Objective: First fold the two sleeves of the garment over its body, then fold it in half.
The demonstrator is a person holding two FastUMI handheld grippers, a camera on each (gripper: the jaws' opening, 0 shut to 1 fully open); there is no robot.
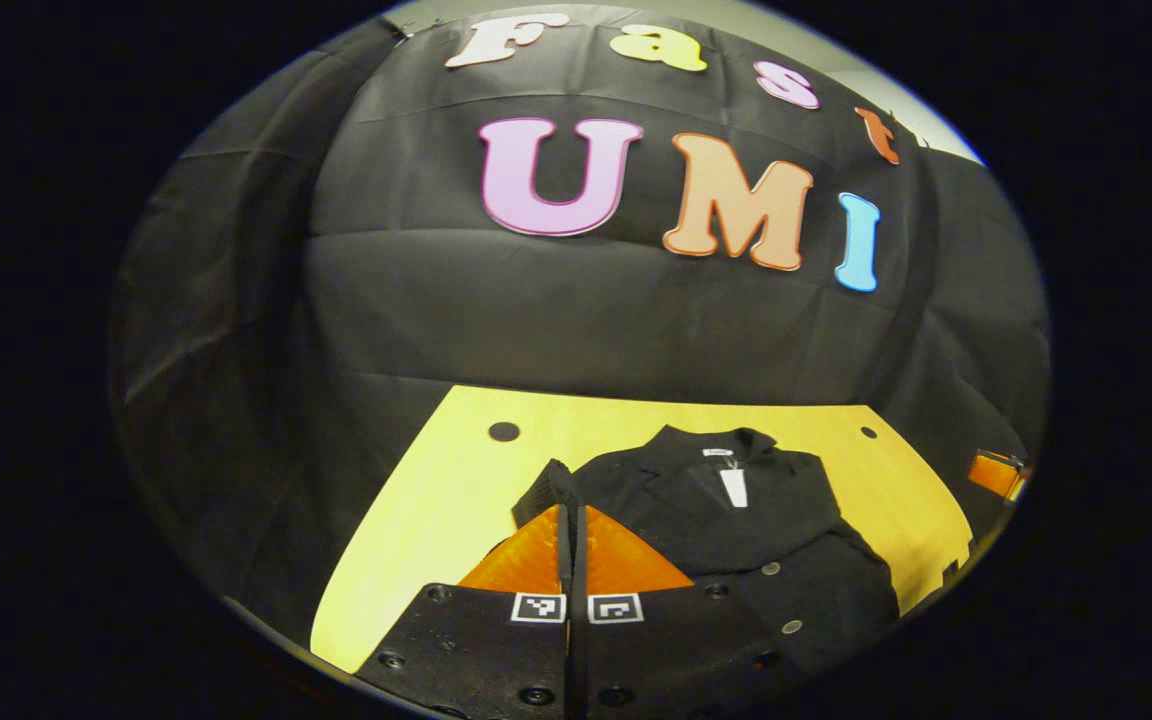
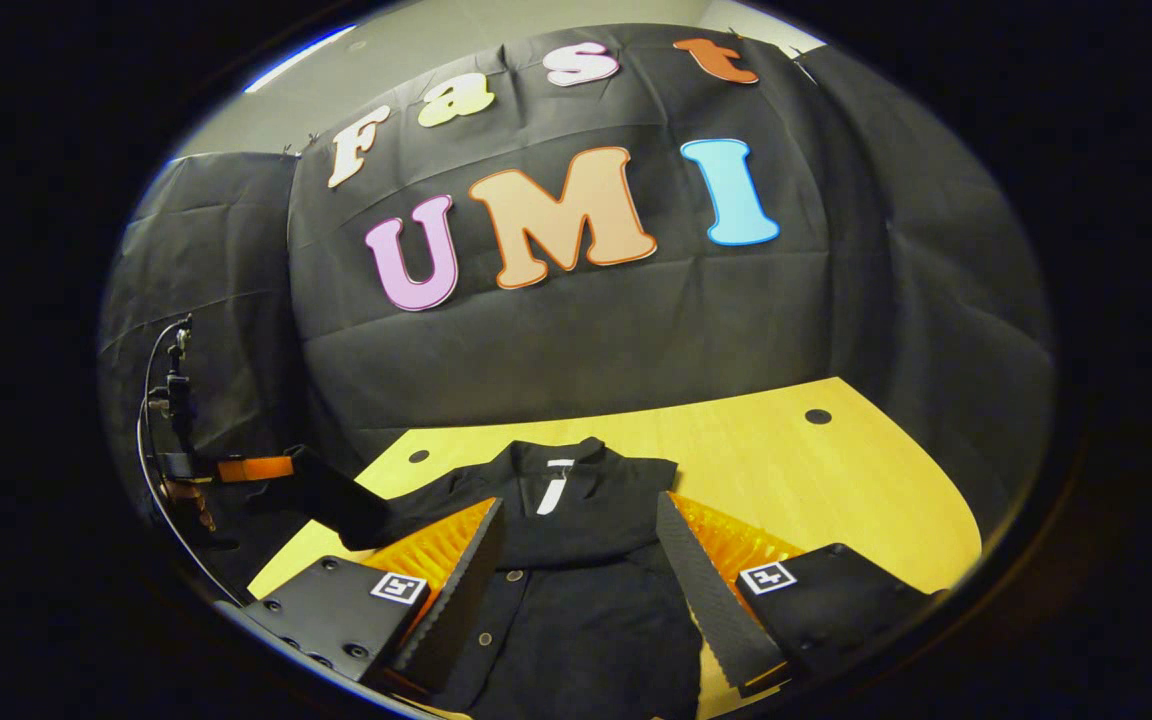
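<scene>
Flat on the pale wooden table [image 2: 836, 480], black buttoned garment [image 2: 576, 560], collar toward 12 o'clock, long axis running 12 to 6. Matte, soft cloth. Left gripper [image 1: 572, 520] pinched closed on a sleeve [image 1: 544, 488] lifted at the garment's 9 o'clock edge. Right gripper [image 2: 581, 545] held low, spread wide over the chest, gripping nothing.
</scene>
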